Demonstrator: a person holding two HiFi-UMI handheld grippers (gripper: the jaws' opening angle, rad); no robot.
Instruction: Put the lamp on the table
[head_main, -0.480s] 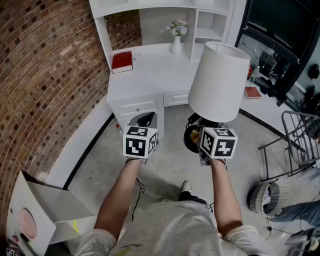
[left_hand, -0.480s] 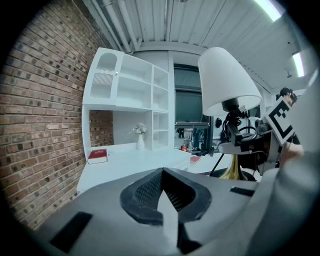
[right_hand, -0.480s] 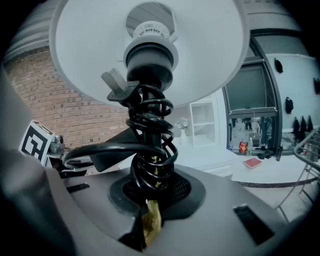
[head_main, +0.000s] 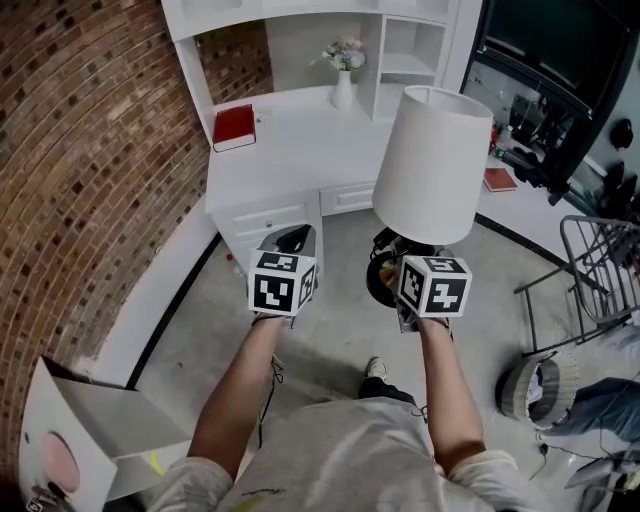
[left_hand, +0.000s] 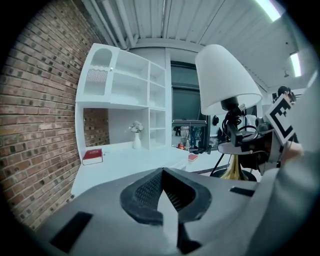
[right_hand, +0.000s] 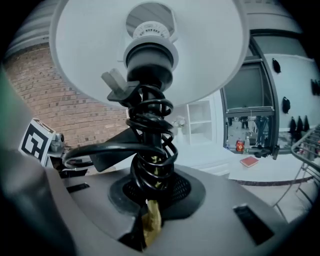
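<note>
The lamp has a white cone shade, a brass stem wound with black cord and a dark round base. My right gripper is shut on the stem just under the cord coil and holds the lamp upright above the floor, in front of the white desk. In the head view the right gripper sits under the shade. To its left my left gripper hangs at the same height, shut and empty; beside it the lamp shows.
On the desk lie a red book and a vase of flowers under white shelves. A brick wall curves along the left. A cardboard box stands at lower left, with a wire rack and basket at right.
The desk and floor have slid slightly left in the head view. Both grippers and the lamp keep their places relative to each other.
</note>
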